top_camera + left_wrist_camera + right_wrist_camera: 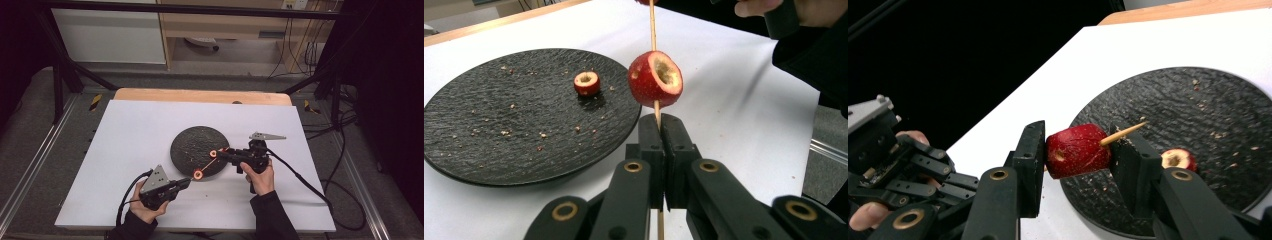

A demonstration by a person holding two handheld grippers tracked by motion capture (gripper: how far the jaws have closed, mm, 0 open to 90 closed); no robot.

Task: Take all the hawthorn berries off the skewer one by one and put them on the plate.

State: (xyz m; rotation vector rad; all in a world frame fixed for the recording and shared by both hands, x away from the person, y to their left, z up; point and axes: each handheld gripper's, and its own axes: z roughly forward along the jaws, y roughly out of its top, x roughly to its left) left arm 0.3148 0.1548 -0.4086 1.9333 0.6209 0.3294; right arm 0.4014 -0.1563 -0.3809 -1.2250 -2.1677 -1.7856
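Skewer (653, 30) top cut off; lower end hidden in left gripper (660, 131)

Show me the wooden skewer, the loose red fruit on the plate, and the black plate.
wooden skewer (653, 22), left gripper view, bare shaft above the threaded fruit
loose red fruit (587, 83), left gripper view, its hollowed top
black plate (484, 130), left gripper view, bare textured surface

Grey floor (45, 125), white cabinet (107, 35), wood shelf unit (225, 25), black frame (60, 75)
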